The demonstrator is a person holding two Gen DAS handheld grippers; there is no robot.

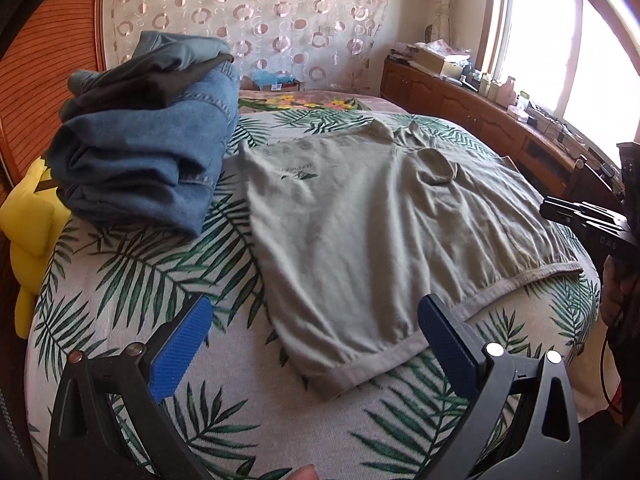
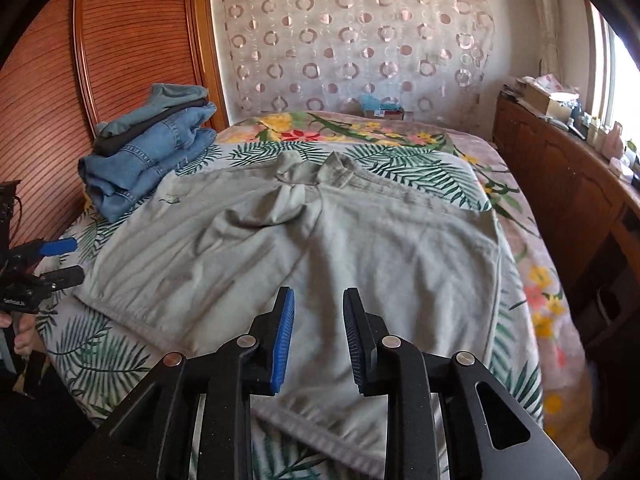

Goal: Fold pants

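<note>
Pants (image 2: 304,248), one grey-green pair, lie spread flat across the bed (image 1: 132,280), waistband toward the far edge. At the bed's left edge sits one stack of folded clothes (image 1: 148,152). The left gripper (image 1: 316,332) hangs spread wide over the near hem; the right gripper (image 2: 318,336) hovers, jaws parted, empty. Only the right view shows the floral blanket (image 2: 536,280) along the right edge.

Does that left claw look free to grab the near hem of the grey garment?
Probably yes. The left gripper is open, its fingers either side of the near hem corner of the grey garment, which lies flat on the bed. Nothing lies between them.
</note>
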